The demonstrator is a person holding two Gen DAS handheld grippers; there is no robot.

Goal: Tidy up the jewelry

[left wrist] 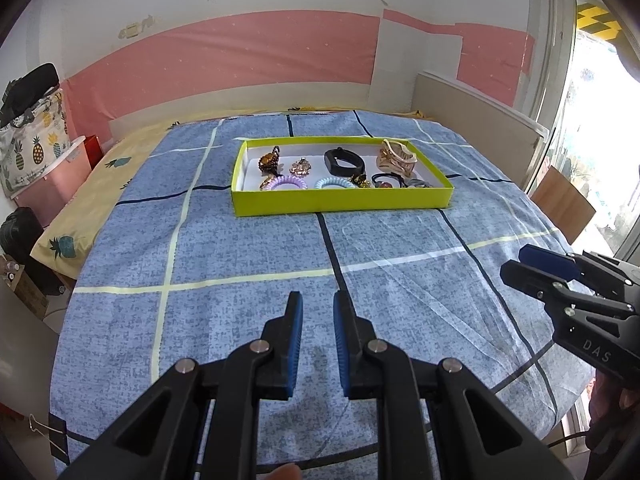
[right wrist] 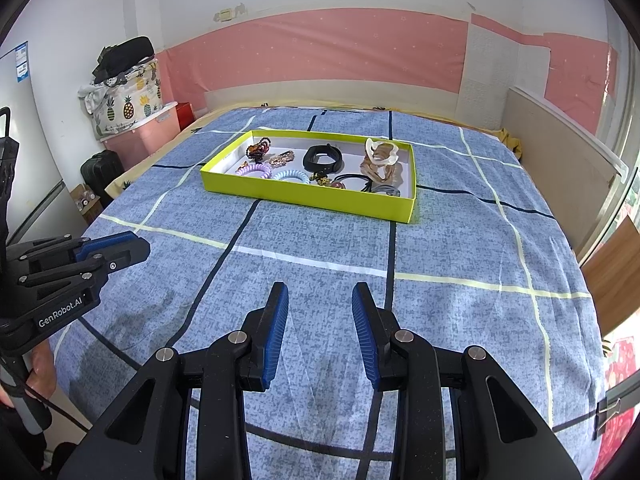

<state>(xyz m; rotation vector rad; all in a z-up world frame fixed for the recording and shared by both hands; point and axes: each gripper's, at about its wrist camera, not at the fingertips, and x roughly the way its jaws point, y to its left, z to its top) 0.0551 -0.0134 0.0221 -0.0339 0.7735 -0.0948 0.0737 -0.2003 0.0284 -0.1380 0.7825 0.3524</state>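
A shallow yellow-green tray (left wrist: 340, 200) (right wrist: 304, 196) lies on the blue checked cloth, far ahead of both grippers. In it lie several pieces: a purple coil band (left wrist: 290, 182) (right wrist: 254, 169), a light blue coil band (left wrist: 334, 183) (right wrist: 291, 176), a black wristband (left wrist: 343, 161) (right wrist: 322, 157), a beige hair claw (left wrist: 397, 156) (right wrist: 380, 160), brown and gold brooches (left wrist: 269, 159) (right wrist: 258, 148), and black hair ties (left wrist: 387, 179) (right wrist: 352, 181). My left gripper (left wrist: 317, 300) is open and empty, low over the cloth. My right gripper (right wrist: 320, 290) is open and empty, also near the front.
The cloth-covered table (left wrist: 240, 280) has a binder clip (left wrist: 48, 432) at its front left edge. A pink storage box with a pineapple-print bag (right wrist: 132, 120) and a black suitcase (right wrist: 100, 172) stand at the left. A window (left wrist: 600, 120) is at the right.
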